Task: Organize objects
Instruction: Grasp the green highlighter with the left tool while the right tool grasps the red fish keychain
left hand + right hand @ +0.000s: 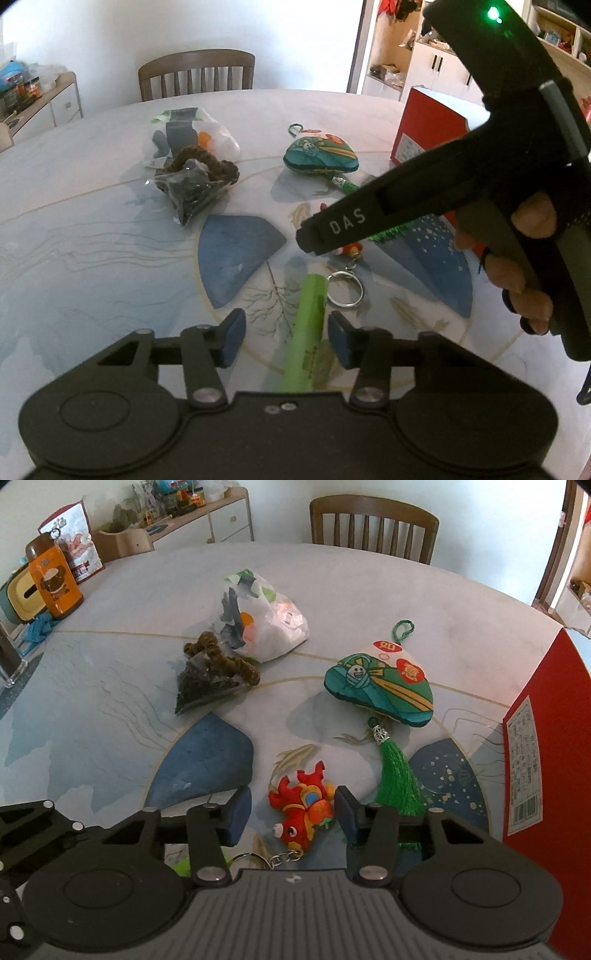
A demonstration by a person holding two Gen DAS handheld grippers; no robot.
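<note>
1 red plush keychain (303, 812), green marker (308, 332)

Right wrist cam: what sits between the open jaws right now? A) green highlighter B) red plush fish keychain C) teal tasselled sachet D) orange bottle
B: in the right wrist view the red plush fish keychain lies on the table between the spread jaws of the right gripper, not clamped; the green highlighter lies between the open jaws of the left gripper.
</note>
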